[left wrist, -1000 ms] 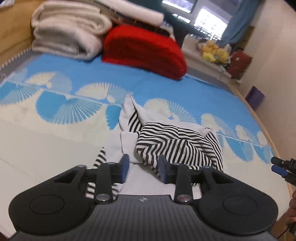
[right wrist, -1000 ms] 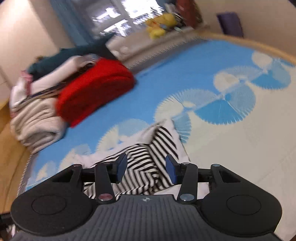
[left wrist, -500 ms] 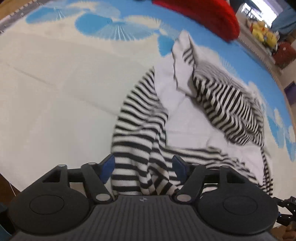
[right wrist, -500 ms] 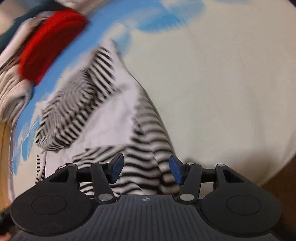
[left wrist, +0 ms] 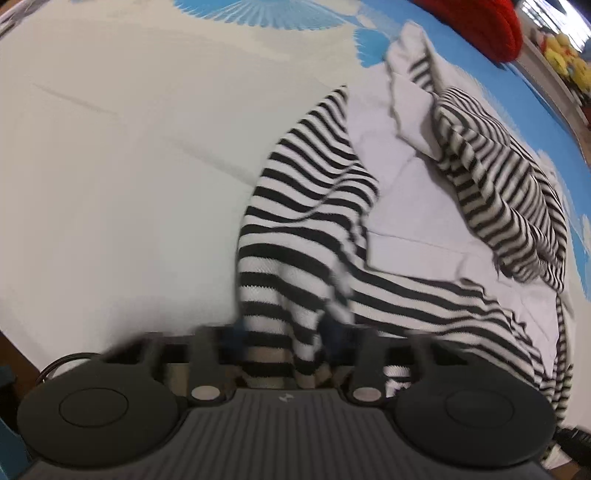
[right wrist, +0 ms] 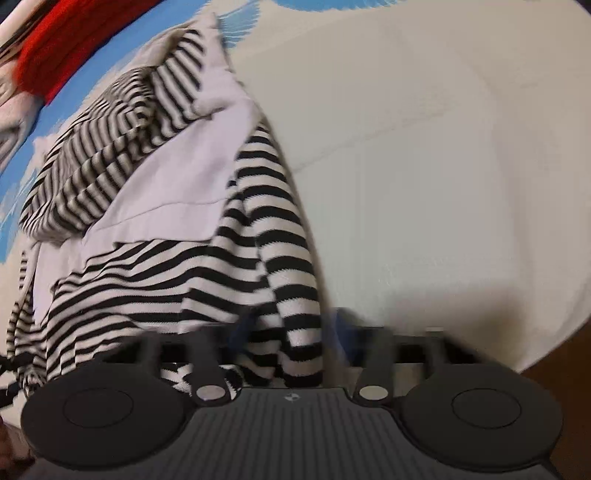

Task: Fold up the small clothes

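Note:
A black-and-white striped garment with a pale lilac panel lies crumpled on the bed, near its front edge. In the left wrist view, my left gripper points steeply down at the near striped end. Its jaws are closing, blurred, with a bunch of striped cloth between the pads. In the right wrist view the same garment trails a striped sleeve down between the fingers of my right gripper. That gripper has shut on the sleeve end. Both sets of fingertips are smeared by motion.
The cream and blue patterned bedsheet spreads around the garment. A red folded blanket and yellow plush toys lie at the far side. The bed's edge and a dark wooden floor lie just beside the grippers.
Both grippers have dropped from above the bed and tipped downward onto the garment's near edge. Their jaws, open earlier, have narrowed around the striped cloth.

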The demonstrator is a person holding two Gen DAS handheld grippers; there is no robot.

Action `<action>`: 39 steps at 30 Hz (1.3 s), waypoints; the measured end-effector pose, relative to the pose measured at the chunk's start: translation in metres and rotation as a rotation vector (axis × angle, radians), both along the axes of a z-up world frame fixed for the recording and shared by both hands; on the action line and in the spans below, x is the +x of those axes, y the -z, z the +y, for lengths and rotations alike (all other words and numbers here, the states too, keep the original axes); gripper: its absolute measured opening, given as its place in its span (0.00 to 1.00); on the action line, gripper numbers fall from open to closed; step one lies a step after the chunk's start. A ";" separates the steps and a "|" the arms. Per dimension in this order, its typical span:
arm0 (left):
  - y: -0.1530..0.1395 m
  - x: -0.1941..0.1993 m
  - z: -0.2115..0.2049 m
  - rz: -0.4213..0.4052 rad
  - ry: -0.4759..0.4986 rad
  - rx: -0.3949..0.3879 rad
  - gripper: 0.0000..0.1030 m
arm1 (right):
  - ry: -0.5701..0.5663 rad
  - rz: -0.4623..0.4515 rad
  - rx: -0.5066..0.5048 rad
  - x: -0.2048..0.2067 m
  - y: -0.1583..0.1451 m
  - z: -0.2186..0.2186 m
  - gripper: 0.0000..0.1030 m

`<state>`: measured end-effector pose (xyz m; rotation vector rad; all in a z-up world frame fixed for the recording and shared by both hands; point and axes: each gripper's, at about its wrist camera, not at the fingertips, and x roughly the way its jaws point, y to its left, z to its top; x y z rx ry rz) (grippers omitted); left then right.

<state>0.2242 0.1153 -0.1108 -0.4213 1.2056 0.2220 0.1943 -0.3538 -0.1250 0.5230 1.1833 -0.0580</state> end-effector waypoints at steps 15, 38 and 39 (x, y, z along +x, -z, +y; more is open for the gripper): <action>-0.038 -0.084 -0.030 -0.084 0.121 -0.145 0.08 | 0.061 -0.152 0.033 -0.040 -0.032 -0.104 0.04; -0.002 -0.076 -0.024 0.030 0.022 -0.145 0.46 | -0.037 0.002 0.035 -0.051 0.000 -0.067 0.45; -0.002 -0.076 -0.024 0.026 0.016 -0.142 0.46 | -0.046 0.004 0.027 -0.051 0.000 -0.065 0.45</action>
